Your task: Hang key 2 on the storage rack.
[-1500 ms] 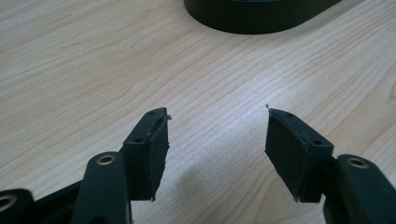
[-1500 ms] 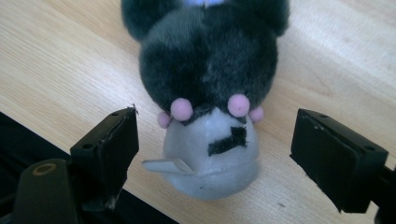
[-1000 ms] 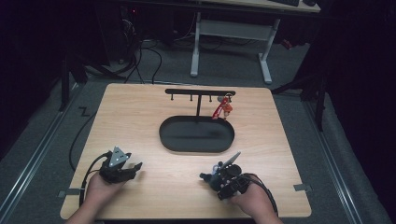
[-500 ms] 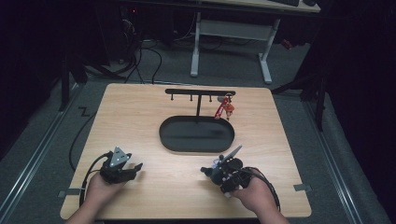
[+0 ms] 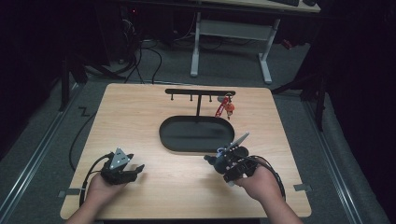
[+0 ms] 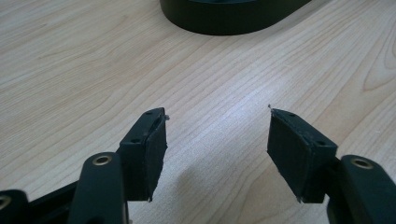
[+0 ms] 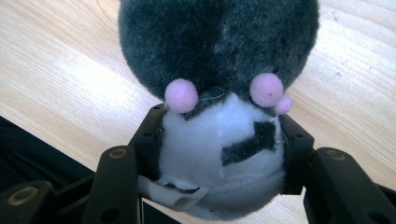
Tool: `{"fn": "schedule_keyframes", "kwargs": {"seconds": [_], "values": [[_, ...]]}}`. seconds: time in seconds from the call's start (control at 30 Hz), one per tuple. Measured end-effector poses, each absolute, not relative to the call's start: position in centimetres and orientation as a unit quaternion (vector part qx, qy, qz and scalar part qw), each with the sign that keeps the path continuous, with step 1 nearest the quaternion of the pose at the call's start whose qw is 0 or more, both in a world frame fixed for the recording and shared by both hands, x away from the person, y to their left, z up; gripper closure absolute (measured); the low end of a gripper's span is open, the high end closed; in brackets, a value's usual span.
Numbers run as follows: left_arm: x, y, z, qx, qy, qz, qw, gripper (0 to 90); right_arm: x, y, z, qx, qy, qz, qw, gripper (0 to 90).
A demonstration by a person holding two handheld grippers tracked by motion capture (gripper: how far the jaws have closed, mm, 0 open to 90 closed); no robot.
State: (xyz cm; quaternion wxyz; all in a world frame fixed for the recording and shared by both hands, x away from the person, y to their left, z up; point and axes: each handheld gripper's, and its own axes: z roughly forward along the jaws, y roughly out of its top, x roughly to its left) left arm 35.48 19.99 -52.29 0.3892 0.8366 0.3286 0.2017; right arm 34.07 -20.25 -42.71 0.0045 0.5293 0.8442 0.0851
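My right gripper (image 7: 219,154) is shut on a small plush toy (image 7: 219,88), dark grey on top, white below, with pink pompoms and a paper tag. In the high view the right gripper (image 5: 212,161) hovers at the near right of the table with the plush toy (image 5: 211,160) at its tip, just in front of the black oval tray (image 5: 170,139). My left gripper (image 5: 138,169) rests at the near left, its jaws open over bare wood. The left gripper (image 6: 217,140) holds nothing, and the tray's rim (image 6: 233,18) lies ahead of it.
Behind the tray stands a black hook rack (image 5: 200,92) with a red keychain (image 5: 225,107) hanging at its right end. Cables trail from both grippers. The wooden table (image 5: 135,116) ends close behind the hands; a desk frame stands beyond the far edge.
The right gripper has shifted slightly forward and left toward the tray's near rim, still holding the plush toy. The left gripper has stayed put.
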Motion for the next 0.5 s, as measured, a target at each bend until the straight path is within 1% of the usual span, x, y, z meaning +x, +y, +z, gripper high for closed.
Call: {"fn": "schedule_keyframes", "kwargs": {"seconds": [0.2, 0.5], "values": [[35.4, 20.5, -52.3, 0.835, 0.330, 0.200, 0.393, 36.8, 34.8, -19.9, -41.9, 0.533, 0.841, 0.091, 0.007, 48.2], [34.8, 20.9, -52.2, 0.834, 0.330, 0.204, 0.392, 36.8, 36.8, -19.1, -39.5, 0.528, 0.843, 0.105, 0.010, 48.2]]}}
